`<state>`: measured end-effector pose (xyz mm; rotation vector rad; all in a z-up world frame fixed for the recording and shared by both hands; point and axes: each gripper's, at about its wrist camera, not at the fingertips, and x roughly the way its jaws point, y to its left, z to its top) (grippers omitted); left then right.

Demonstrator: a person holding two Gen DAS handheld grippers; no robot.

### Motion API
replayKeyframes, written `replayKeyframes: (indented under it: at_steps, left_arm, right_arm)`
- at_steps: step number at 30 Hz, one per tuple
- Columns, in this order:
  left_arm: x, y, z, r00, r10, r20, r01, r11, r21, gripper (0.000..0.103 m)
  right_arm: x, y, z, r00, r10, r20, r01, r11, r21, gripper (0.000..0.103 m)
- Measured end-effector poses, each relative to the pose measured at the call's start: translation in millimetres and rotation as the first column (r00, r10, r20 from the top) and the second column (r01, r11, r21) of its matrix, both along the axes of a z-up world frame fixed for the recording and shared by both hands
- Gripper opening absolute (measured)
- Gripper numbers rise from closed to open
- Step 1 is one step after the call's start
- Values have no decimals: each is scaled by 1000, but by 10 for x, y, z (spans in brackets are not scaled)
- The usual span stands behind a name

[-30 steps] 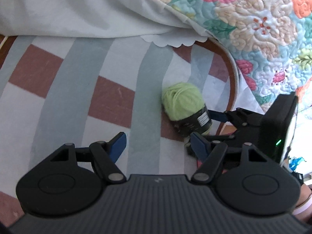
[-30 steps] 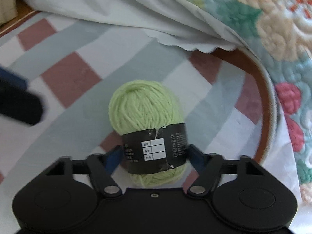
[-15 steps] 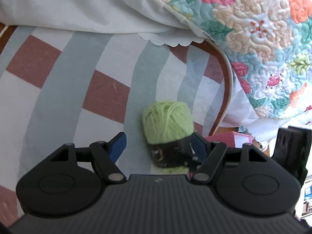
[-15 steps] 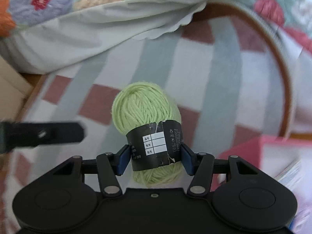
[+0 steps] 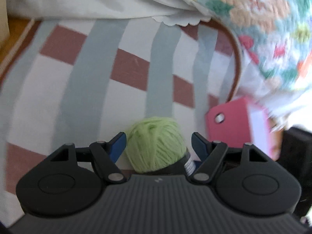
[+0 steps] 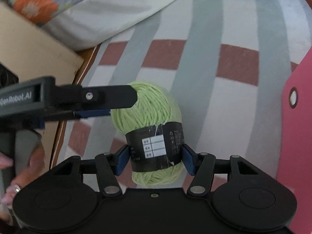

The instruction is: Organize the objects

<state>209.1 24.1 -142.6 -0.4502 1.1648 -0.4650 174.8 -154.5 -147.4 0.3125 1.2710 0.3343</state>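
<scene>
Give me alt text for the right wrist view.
The right gripper clasps a ball of light green yarn by its black paper label, jaws easing open, above a striped cloth. The left gripper reaches in to the ball's far end; a pink box lies at right.

**What the frames leave unclear**

In the left wrist view the quilt (image 5: 273, 19) is smeared by motion blur, its flower pattern unreadable. The pink box (image 5: 230, 120) blurs at its right side. The yarn ball (image 5: 156, 144) is hidden below by the left gripper's (image 5: 158, 143) body. In the right wrist view the label's (image 6: 156, 148) small print is illegible, and the hand (image 6: 23, 167) is cut off at the left edge.
</scene>
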Motion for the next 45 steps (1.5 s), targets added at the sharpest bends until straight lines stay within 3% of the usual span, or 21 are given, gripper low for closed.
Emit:
replayKeyframes:
  at_steps: [2, 10, 17, 24, 29, 33, 45]
  left_arm:
    - [-43, -32, 9, 999, -20, 27, 19, 999, 44, 72]
    - [-204, 97, -179, 999, 40, -26, -39, 999, 14, 73]
    - [-340, 186, -227, 997, 63, -54, -64, 998, -17, 73]
    - [-432, 196, -302, 993, 77, -88, -85, 992, -89, 60]
    - [-446, 203, -326, 992, 98, -76, -105, 990, -94, 52]
    - [-473, 182, -236, 995, 73, -72, -79, 994, -80, 47]
    - [-896, -59, 352, 998, -64, 8, 64, 997, 43, 46]
  right_arm:
    - [-58, 84, 25, 999, 34, 33, -34, 999, 0, 68]
    - [-240, 255, 119, 965, 175, 193, -156, 982, -111, 73]
    - [-282, 268, 35, 963, 168, 210, -151, 984, -93, 75]
    - [-321, 261, 16, 965, 164, 207, -150, 985, -82, 75]
    - [-361, 212, -8, 967, 147, 209, -137, 989, -62, 74]
    - [-496, 254, 47, 955, 150, 257, -130, 987, -92, 63]
    - [-999, 192, 368, 966, 29, 257, -22, 999, -29, 61]
